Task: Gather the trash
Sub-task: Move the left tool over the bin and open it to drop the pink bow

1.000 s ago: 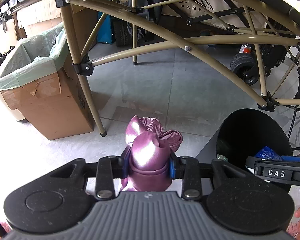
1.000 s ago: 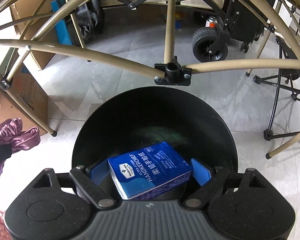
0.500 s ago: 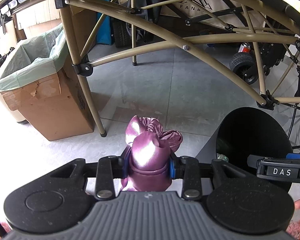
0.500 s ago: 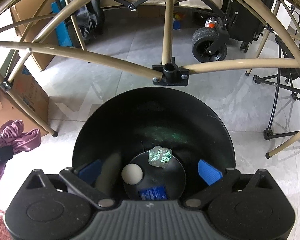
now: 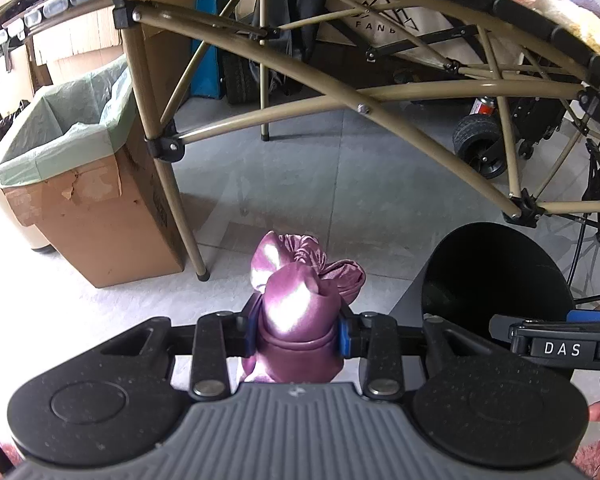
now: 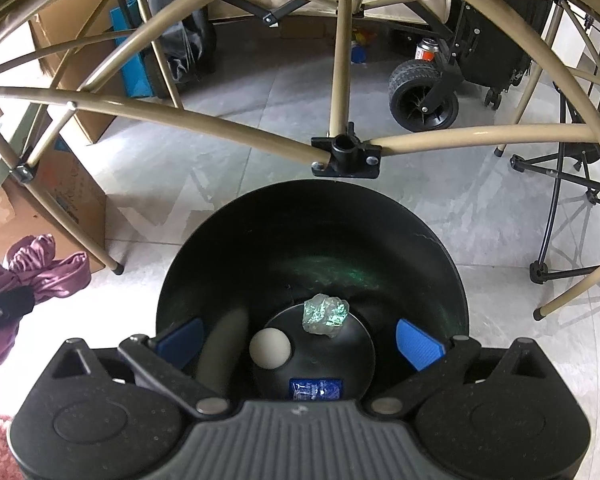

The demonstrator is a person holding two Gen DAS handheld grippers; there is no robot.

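Purple satin, a crumpled shiny wrapper (image 5: 300,312), is being pinched between the narrowed jaws of the left gripper (image 5: 298,330), its knotted upper end sticking out forward past the blue pads. To the right of that gripper, and lower, the open mouth of the black bin (image 5: 496,276) is being shown, so the wrapper is lying left of the bin's opening and not above it; a sideways carry to the right is judged to be what the coming move turns on. Over that opening the right gripper (image 6: 300,340) is being held, pointing steeply down, its jaws having just been opening and now spread wide with nothing between them. Down on the bin's floor, seen from the right wrist, a blue tissue pack (image 6: 316,389), a pale ball (image 6: 270,349) and a crumpled greenish scrap (image 6: 325,314) are lying, the pack nearest the camera. A lined cardboard box (image 5: 80,200) is standing well to the left, beyond a tan leg of the folding frame (image 5: 172,196). The left hand is judged to be the only one carrying trash, and the right gripper is occupying the space over the bin, so it is likely needing to be cleared before the wrapper can be brought across and let go.
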